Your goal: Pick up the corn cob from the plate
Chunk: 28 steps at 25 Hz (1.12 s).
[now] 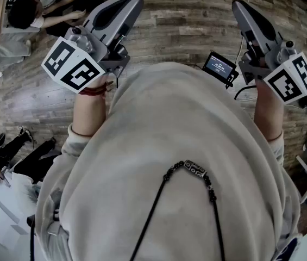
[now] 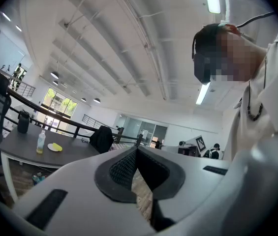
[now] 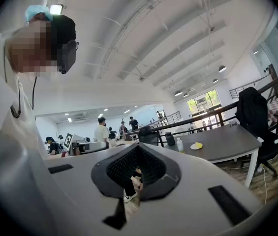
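Pale hoodie of the person fills the head view, wood floor around it, no desk in that view at all. Left gripper sits at 11 o'clock of the hoodie and right gripper at 1 o'clock, both held out in the air roughly level. Jaws are closed on both, pads meeting at the tip, nothing between them, only floor showing through the gap behind. Corn cob is far off: a small yellow shape on a pale plate on a dark desk, with a clear bottle just beside the plate. In the left gripper view the cob lies at about 9 o'clock of the jaw tips; in the right gripper view the same cob lies at about 3 o'clock, so the desk looks to be ahead and between the two lines of aim, well apart from both. Neither hand reads as clearly nearer; I'd guess either could take it once the person walks up. Cob's long axis cannot be made out, too small, and whether it lies across or along the plate is unclear. Plate rim is half lost behind the cob. Next move will need the jaws opened first.
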### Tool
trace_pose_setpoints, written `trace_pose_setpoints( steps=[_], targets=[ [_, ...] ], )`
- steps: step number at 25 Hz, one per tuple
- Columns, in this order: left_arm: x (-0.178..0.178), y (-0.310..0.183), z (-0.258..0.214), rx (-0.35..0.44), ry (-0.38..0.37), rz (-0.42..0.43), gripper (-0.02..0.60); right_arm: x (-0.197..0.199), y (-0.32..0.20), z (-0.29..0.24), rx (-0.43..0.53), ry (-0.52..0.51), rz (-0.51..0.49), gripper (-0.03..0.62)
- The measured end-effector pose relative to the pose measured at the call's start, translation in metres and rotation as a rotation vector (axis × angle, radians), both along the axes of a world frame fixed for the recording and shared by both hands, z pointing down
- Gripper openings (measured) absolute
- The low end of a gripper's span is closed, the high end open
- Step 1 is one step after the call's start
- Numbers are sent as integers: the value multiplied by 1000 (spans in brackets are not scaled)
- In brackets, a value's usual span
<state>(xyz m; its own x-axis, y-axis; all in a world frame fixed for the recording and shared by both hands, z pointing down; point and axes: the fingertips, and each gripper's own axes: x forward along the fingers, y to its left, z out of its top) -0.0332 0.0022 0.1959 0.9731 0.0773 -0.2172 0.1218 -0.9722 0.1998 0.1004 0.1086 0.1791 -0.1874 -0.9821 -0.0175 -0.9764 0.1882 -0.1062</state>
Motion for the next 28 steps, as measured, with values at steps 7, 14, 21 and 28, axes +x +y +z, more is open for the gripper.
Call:
trace_pose_setpoints(
  steps=[7,14,21,28],
  targets=[
    [7,1,-4,-3,-9,-2,2,9,-4,0,-5,-29,-12,11],
    [14,1,-11,-29,-33,-1,2,22,-4,-7,15,-111,-6,11],
    [50,18,10,4,-101,23,2,53,1,17,-8,-170,25,11],
    [40,2,-3,-66,-69,32,2,39,-6,1,-34,-147,25,11]
  ],
)
